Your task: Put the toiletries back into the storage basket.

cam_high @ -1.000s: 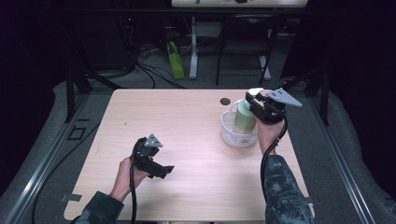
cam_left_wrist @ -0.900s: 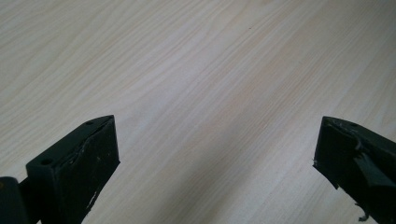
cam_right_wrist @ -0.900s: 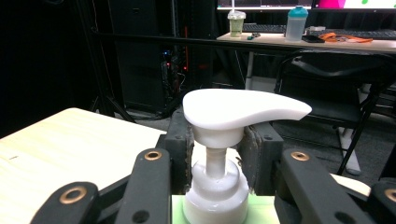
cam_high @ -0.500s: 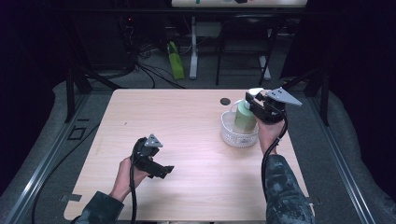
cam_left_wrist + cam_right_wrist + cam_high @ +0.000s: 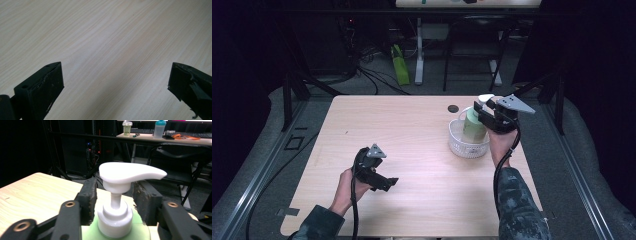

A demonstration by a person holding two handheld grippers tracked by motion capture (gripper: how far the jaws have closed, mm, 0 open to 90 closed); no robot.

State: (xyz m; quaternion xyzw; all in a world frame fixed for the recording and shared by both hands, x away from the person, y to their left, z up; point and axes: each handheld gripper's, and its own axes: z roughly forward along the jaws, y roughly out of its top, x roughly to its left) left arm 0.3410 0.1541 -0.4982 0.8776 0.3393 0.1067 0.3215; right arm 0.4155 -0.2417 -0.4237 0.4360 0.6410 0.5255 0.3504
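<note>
While the light wooden table [image 5: 412, 130] looks unchanged, the right gripper [image 5: 114, 195] has just been opening: its jaws now stand slightly apart beside the neck of the pale green pump bottle [image 5: 473, 127], which stands upright in the white ribbed plastic bowl [image 5: 462, 146], apparently released. The left gripper [image 5: 115, 82] hovers wide and empty.

basket [image 5: 468, 146]: on the table [image 5: 412, 130], toward its right edge
pump bottle [image 5: 474, 125]: upright inside the basket
right gripper [image 5: 482, 114]: just above the basket, one jaw on each side of the bottle's neck
round disc [image 5: 453, 108]: just behind the basket
left gripper [image 5: 384, 182]: well left of the basket, nearer the table's front edge
</note>
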